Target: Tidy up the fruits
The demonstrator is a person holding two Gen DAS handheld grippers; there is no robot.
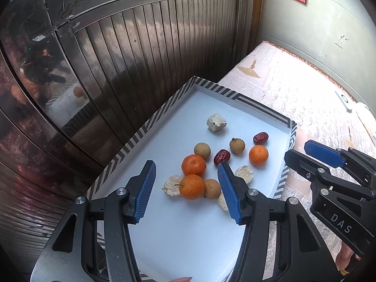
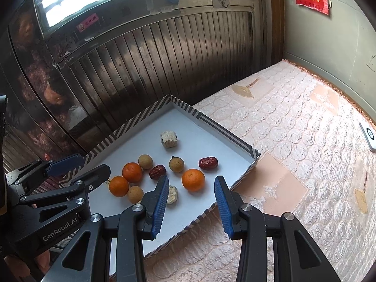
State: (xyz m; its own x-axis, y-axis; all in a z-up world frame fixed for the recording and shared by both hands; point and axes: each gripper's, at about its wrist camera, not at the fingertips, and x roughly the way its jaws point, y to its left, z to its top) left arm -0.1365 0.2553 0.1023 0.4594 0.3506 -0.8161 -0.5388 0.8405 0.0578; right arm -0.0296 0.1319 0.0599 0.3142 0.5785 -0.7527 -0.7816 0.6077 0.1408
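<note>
A white tray (image 1: 164,122) with a striped rim holds three tangerines, three brown longans, two red dates and several pale snack pieces. In the left wrist view my left gripper (image 1: 186,191) is open above the near pair: a tangerine (image 1: 192,186) and a longan (image 1: 212,188). Another tangerine (image 1: 193,164) lies just beyond. My right gripper (image 2: 191,201) is open, hovering above the tray's right edge near the third tangerine (image 2: 193,180). Both are empty. Red dates (image 2: 208,163) (image 2: 157,171) lie mid-tray.
The tray (image 2: 225,136) rests on a pink quilted mattress (image 2: 293,141). A dark slatted metal wall (image 2: 164,65) runs behind it. A white device (image 2: 369,136) lies at the mattress's far right. A square pale snack block (image 2: 168,139) sits toward the tray's back.
</note>
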